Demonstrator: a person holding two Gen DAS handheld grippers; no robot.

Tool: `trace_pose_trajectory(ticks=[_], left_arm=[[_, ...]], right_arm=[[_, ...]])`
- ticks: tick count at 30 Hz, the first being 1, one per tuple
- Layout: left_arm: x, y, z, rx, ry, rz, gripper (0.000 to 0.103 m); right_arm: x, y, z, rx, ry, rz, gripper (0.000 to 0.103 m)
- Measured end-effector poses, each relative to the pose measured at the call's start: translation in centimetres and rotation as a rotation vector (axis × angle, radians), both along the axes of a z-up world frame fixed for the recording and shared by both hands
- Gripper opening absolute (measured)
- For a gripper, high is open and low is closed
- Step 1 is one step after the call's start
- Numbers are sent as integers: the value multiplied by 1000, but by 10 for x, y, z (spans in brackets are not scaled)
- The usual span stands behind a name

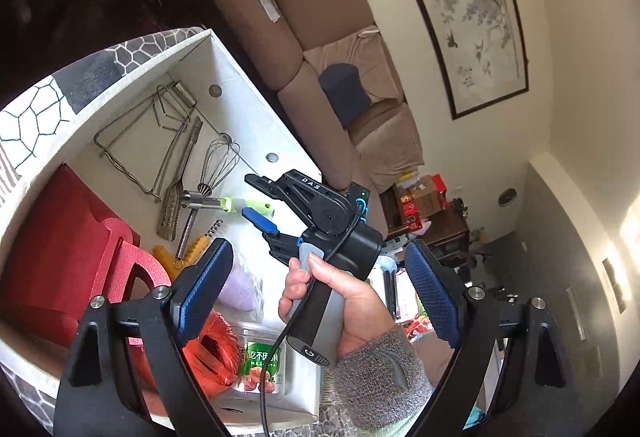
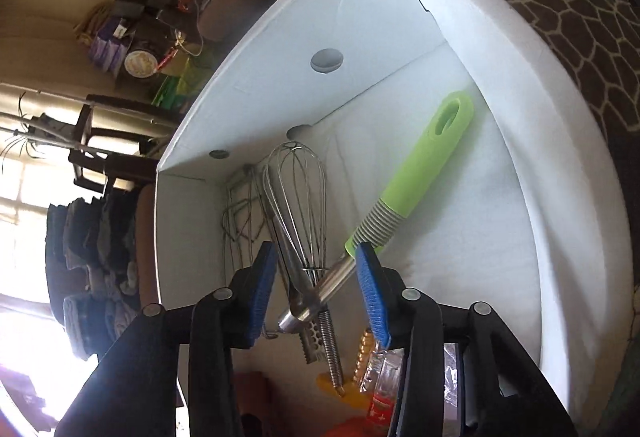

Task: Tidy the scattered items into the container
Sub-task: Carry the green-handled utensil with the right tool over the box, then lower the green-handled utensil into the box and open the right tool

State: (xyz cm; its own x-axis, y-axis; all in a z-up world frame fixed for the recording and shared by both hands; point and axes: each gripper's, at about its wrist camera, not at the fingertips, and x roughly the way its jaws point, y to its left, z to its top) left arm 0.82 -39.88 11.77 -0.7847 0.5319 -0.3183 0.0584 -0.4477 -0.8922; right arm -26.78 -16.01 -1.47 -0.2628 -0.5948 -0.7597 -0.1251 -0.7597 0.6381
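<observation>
Your inventory, largest first. White container (image 1: pixel 224 77), patterned fabric outside, open-topped, filling the left half of the left wrist view. Red box (image 1: pixel 52 249) inside it, against the near left wall. Orange-red cord coil (image 1: pixel 212 349) and a lidded clear tub with a green label (image 1: pixel 260 357) at the near end. Wire rack (image 1: pixel 136 141) at the far end, a whisk (image 2: pixel 296 205) just right of it.

Green-handled steel utensil (image 2: pixel 424 173): it lies in the container, its steel shaft crossing the whisk's handle.

Your right tool (image 2: pixel 316 289): jaws apart above that shaft, pads clear of it, nothing clamped. Your left tool (image 1: pixel 316 285): jaws wide apart, empty, hovering at the container's near right edge.
</observation>
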Motion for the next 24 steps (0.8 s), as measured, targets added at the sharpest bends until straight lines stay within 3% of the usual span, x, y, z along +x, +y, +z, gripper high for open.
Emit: trace_pose_trajectory(ticks=[2, 6, 10, 13, 16, 19, 24], left_arm=[[-1, -1, 0, -6, -5, 0, 87], [0, 0, 1, -39, -31, 8, 87], [4, -2, 6, -61, -23, 11, 87], [5, -4, 9, -72, -19, 16, 88], [4, -5, 9, -63, -17, 6, 88], [2, -3, 8, -63, -20, -5, 88], [3, 2, 10, -70, -17, -20, 88]], right_arm=[[0, 0, -2, -9, -20, -35, 50], [-6, -7, 3, 207, 30, 25, 53], [-16, -8, -12, 293, 0, 17, 55], [-21, -17, -14, 347, 37, 36, 55], [-23, -32, -9, 417, 129, 106, 28], [-24, -45, -7, 450, 183, 171, 25], [-23, -72, -7, 626, 262, 338, 30]])
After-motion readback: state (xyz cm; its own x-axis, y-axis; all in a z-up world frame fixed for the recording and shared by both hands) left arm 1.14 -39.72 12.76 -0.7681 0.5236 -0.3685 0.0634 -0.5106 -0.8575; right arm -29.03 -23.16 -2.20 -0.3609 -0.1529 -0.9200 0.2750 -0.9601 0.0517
